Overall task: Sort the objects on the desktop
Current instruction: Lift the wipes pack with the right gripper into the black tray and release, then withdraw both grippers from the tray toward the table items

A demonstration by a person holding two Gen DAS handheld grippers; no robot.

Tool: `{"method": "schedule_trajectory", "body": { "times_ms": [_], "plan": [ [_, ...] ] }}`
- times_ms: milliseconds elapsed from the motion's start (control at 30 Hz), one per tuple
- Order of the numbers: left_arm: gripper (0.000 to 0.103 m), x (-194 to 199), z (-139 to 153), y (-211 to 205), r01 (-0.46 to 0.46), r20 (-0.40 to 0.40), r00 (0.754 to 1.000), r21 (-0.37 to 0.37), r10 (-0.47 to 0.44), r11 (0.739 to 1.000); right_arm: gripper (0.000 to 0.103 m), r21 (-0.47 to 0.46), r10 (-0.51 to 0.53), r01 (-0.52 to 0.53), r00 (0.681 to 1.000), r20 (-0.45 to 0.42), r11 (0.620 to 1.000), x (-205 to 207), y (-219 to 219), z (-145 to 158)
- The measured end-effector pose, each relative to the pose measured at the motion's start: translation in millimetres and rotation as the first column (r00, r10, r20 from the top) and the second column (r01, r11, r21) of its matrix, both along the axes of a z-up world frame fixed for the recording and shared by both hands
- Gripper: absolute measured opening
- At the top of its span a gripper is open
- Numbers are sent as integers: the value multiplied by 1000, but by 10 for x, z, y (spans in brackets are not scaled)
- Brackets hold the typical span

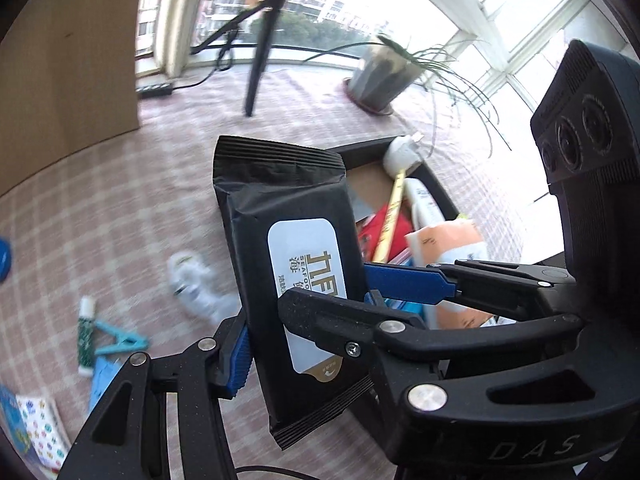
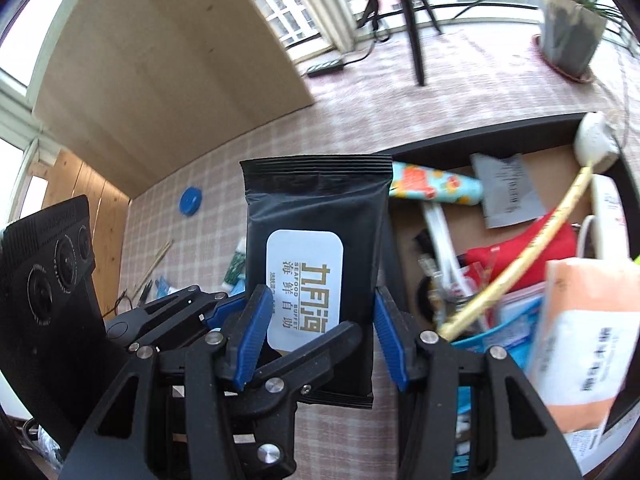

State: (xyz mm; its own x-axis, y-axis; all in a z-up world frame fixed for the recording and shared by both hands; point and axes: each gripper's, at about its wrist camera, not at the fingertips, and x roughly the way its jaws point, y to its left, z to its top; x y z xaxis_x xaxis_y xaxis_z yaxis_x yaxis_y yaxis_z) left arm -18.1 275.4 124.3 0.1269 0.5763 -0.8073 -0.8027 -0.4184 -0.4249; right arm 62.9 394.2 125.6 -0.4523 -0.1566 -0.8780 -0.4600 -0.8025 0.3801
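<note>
Two tools share one black wipes pack [image 1: 280,264]. In the left wrist view, centre frame, the left tool [image 1: 308,320] clamps its lower part, the right tool's blue finger beside it; uneven pulls could twist it loose. In the right wrist view, the right tool [image 2: 316,336] clamps the pack [image 2: 316,220] left of the crowded box [image 2: 472,146], which could snag it.

The black wipes pack [image 1: 288,264] hides part of the black tray [image 1: 436,184] behind it, a white object [image 1: 200,284] on the tablecloth is blurred beyond recognition, and the orange-white packet [image 2: 588,340] has unreadable print.
</note>
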Motion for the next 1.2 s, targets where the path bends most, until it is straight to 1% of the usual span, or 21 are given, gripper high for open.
{"method": "schedule_trajectory", "body": {
  "times_ms": [233, 267, 333, 367, 433, 500, 600, 733, 833, 967, 1067, 1200],
  "plan": [
    [48, 205, 117, 558, 84, -14, 996, 27, -84, 996, 51, 42, -102, 102, 995, -3, 994, 231, 491, 144],
    [48, 243, 139, 634, 93, -32, 995, 27, -92, 995, 51, 53, -117, 117, 993, -5, 992, 265, 561, 169],
    [53, 315, 190, 768, 104, -87, 991, 24, -101, 994, 51, 78, -151, 152, 988, -17, 985, 339, 688, 231],
    [55, 341, 215, 817, 109, -102, 989, 21, -107, 994, 54, 96, -169, 170, 985, -20, 981, 378, 730, 258],
    [54, 380, 269, 859, 112, -132, 985, 20, -108, 994, 60, 116, -195, 197, 980, -32, 973, 447, 805, 323],
    [53, 401, 331, 841, 115, -160, 981, 30, -108, 993, 60, 134, -206, 210, 978, -46, 968, 501, 840, 380],
    [53, 377, 372, 759, 103, -169, 981, 35, -96, 994, 60, 148, -206, 213, 977, -60, 966, 528, 865, 413],
    [53, 274, 368, 607, 74, -157, 985, 23, -70, 997, 60, 137, -184, 194, 980, -76, 972, 541, 827, 425],
    [53, 133, 391, 372, 29, -170, 985, 20, -25, 999, 60, 142, -154, 164, 985, -81, 976, 537, 687, 443],
    [53, -153, 400, -24, -70, -164, 984, 7, 70, 998, 60, 157, -111, 124, 990, -90, 980, 482, 525, 429],
    [53, -329, 428, -367, -139, -189, 972, -3, 136, 990, 60, 142, -73, 87, 992, -100, 986, 419, 399, 396],
    [53, -560, 404, -825, -229, -234, 947, -19, 219, 973, 60, 170, -9, 27, 994, -106, 985, 300, 189, 355]
  ]
}}
